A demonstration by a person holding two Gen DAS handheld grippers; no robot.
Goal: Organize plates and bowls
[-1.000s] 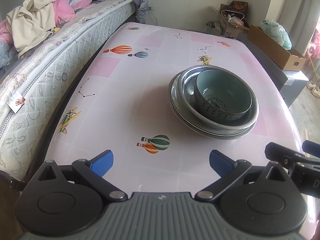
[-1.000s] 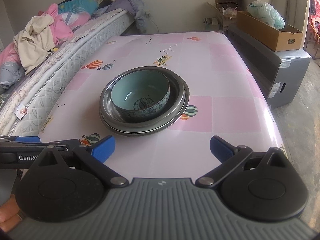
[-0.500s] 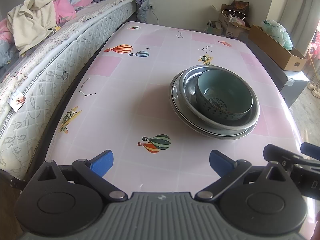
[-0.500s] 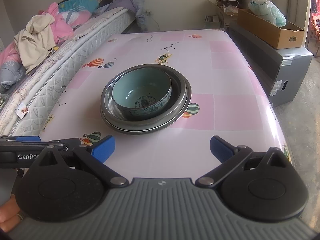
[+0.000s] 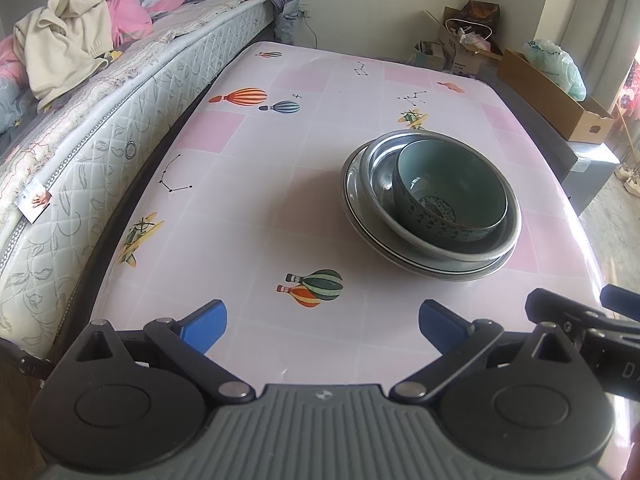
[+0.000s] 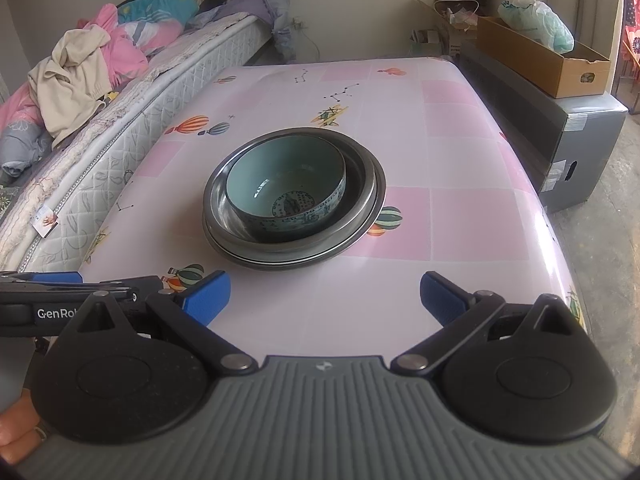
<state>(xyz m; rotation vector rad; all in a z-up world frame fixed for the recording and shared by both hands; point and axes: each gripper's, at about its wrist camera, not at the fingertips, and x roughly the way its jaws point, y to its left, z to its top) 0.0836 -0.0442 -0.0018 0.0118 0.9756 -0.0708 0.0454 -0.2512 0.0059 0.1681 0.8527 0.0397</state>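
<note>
Pink patterned tablecloth (image 5: pixel 248 184) covers the table on which your task items stand. Near its centre you have one nested stack: a teal ceramic bowl (image 6: pixel 286 186) sits inside a metal bowl (image 6: pixel 362 184), and the metal bowl rests on a metal plate (image 6: pixel 280 262) whose rim shows below it. The teal bowl sits toward the left side of the metal bowl in the right wrist view and toward the right side in the left wrist view.

Your left gripper (image 5: pixel 322 322) is held over the near edge of the table, short of the stack. Its blue fingertips (image 5: pixel 206 322) are spread wide apart with nothing between them. The stack lies ahead and to the right of it.

Your right gripper (image 6: pixel 324 298) is also held over the near edge, with its blue fingertips (image 6: pixel 210 294) spread wide and clasping nothing. The stack lies ahead, slightly left of its centre line, well apart from both fingertips.

Each gripper shows at the edge of the other's view, so the two are side by side.

To your left, a mattress (image 5: pixel 100 152) runs along the table, with clothes (image 5: pixel 68 52) piled on it. To your right, a cardboard box (image 6: pixel 548 60) rests on a dark cabinet (image 6: pixel 568 148).
</note>
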